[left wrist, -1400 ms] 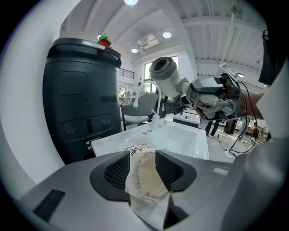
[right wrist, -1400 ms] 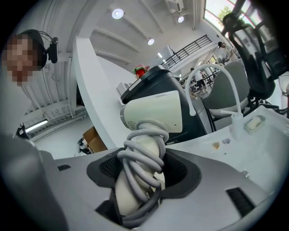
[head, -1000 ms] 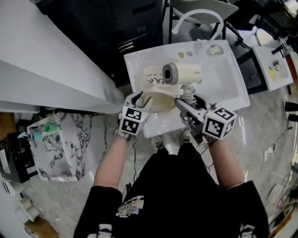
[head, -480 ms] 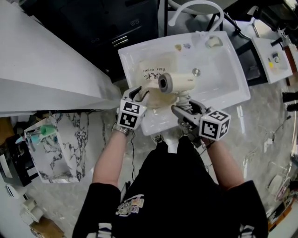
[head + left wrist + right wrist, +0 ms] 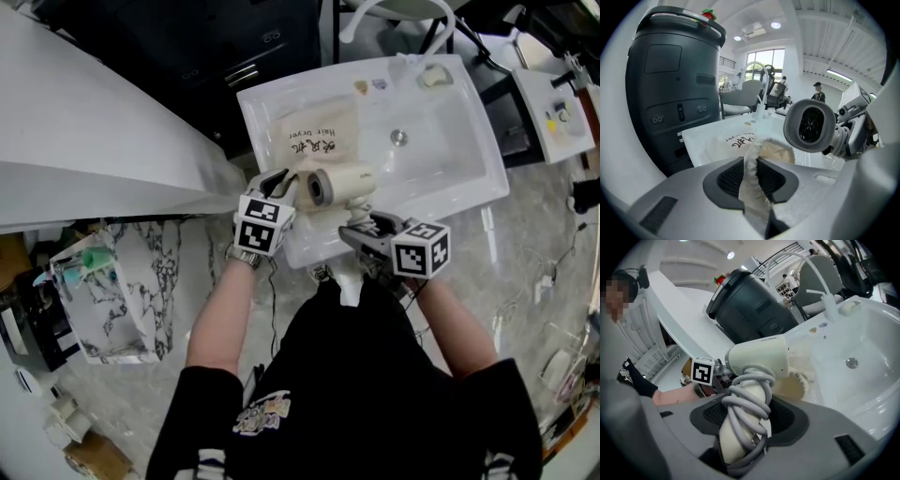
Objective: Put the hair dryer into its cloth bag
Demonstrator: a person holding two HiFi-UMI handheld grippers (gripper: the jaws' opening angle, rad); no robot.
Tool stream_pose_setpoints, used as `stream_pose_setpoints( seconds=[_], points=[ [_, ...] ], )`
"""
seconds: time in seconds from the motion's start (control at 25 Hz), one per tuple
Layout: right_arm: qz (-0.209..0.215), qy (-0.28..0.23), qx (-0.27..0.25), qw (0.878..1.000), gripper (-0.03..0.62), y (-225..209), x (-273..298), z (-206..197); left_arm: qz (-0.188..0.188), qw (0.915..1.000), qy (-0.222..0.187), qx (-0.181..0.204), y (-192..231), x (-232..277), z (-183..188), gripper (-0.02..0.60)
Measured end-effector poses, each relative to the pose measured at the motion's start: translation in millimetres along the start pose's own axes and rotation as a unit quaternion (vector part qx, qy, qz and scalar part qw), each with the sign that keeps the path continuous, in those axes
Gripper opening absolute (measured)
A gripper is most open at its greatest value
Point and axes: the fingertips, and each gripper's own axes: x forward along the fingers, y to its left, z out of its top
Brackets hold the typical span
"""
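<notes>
A cream hair dryer (image 5: 339, 184) hangs over the front of the white sink (image 5: 450, 122), its nozzle end (image 5: 809, 126) facing left. My right gripper (image 5: 361, 228) is shut on its handle (image 5: 740, 427), which is wound with grey cord (image 5: 746, 401). The beige cloth bag (image 5: 321, 141), with dark lettering, lies in the sink basin. My left gripper (image 5: 278, 190) has just been closing and now pinches the bag's scalloped mouth edge (image 5: 751, 176) between its pads. The bag's opening (image 5: 774, 151) stands just below and left of the dryer's nozzle end.
A white faucet (image 5: 398, 9) arches over the sink's back edge. A dark cabinet (image 5: 675, 89) stands left of the sink, and a white counter (image 5: 84, 122) runs along the left. On the floor at left lies a marbled box (image 5: 108, 291).
The hair dryer came down and toward the sink's front edge with my right gripper. My left gripper closed on the bag's mouth edge.
</notes>
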Motion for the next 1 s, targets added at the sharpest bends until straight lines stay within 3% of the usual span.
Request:
stream_pose_setpoints(
  seconds=[0.48,1.0],
  points=[
    [0.011,0.121,0.042,0.992,0.241,-9.7,31.5,-66.8,0.000,1.0000,-0.005,-0.008,-2.2,-1.8,0.6,0.072],
    [-0.022,0.145,0.083,0.986,0.241,-34.6,64.2,-39.7,-0.015,0.9998,-0.011,0.004,-9.8,-10.2,4.8,0.072]
  ],
)
